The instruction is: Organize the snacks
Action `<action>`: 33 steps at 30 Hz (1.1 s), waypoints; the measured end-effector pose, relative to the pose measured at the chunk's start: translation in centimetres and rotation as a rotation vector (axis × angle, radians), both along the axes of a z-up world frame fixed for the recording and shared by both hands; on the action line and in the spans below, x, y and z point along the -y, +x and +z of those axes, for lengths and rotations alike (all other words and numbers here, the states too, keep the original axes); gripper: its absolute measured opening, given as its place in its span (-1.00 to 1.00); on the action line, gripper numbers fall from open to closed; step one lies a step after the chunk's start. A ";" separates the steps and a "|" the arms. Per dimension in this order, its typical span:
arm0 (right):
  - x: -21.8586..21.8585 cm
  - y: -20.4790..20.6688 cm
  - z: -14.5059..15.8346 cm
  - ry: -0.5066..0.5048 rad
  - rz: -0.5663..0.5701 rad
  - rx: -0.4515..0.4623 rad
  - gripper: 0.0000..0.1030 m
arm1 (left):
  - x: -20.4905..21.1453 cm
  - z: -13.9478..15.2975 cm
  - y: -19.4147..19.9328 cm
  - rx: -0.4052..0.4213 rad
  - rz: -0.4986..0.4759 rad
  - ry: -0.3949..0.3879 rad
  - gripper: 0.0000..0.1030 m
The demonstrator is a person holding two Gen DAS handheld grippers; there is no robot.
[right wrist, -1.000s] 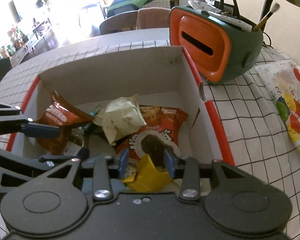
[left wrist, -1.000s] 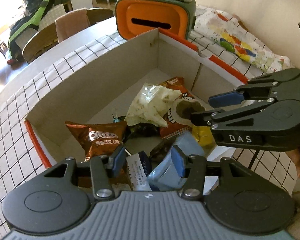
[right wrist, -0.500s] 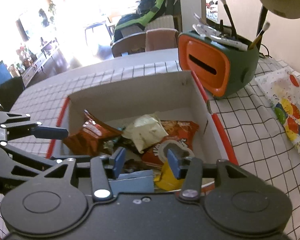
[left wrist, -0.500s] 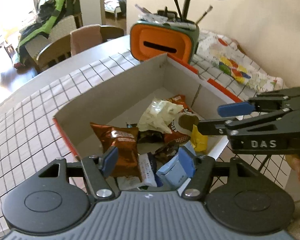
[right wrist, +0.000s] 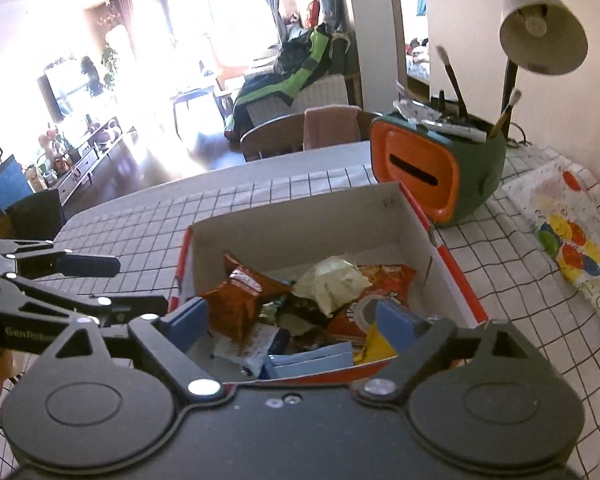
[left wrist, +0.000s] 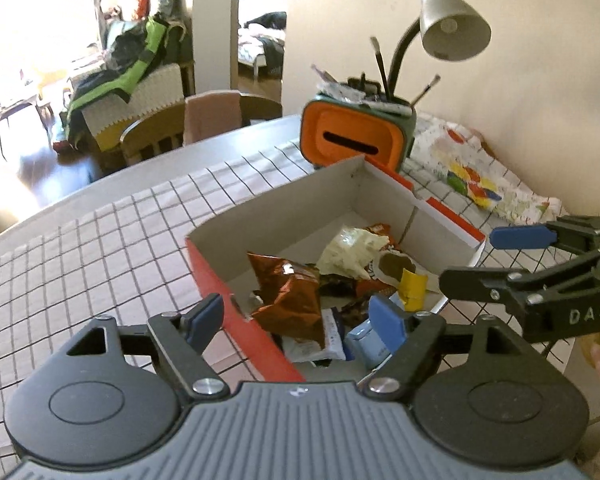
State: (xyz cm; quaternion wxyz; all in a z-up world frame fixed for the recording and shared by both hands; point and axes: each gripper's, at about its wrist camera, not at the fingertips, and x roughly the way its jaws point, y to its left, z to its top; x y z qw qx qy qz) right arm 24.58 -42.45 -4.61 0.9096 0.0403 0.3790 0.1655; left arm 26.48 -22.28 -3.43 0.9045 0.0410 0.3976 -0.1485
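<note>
Sitting on a surface (left wrist: 100, 248) covered with a white cloth ruled in dark squares, a cardboard box (left wrist: 276, 208) with orange-red outer walls holds the snacks: a crumpled brown packet (left wrist: 288, 292), a pale cream bag (left wrist: 348, 252), a red-orange bag (right wrist: 384, 280), a yellow wrapper (left wrist: 412, 288) and a light blue carton (right wrist: 312, 360), all heaped loosely on the box floor. Both claws hover above the near rim of the box with nothing between their blue pads; the left claw (left wrist: 296, 320) has its jaws spreading apart, and the right claw (right wrist: 292, 320) likewise is opening wide, empty. Just behind the box's far corner stands a green holder with an orange front and a dark slot (right wrist: 432, 172), brushes poking from its top, and a gooseneck lamp (left wrist: 452, 28) rises behind that against a cream wall. To the right of the box lies a folded cloth printed with coloured blobs (right wrist: 568, 236). Beyond the box's far side the surface ends in a curved bare edge, where a wooden chair (left wrist: 156, 136) draped with a pinkish towel stands, then a seat piled with a green and black jacket (right wrist: 292, 76) and a bright, sunlit living room.
</note>
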 end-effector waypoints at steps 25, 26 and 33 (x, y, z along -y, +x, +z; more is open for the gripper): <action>-3.9 -7.1 2.4 0.043 -0.134 0.142 1.00 | -5.0 2.7 -6.9 0.113 0.061 -0.086 1.00; -4.0 -7.3 2.4 0.035 -0.142 0.154 1.00 | -5.0 2.7 -6.9 0.111 0.060 -0.093 1.00; -3.7 -7.7 2.2 0.042 -0.170 0.151 1.00 | -4.7 2.6 -6.8 0.103 0.071 -0.110 1.00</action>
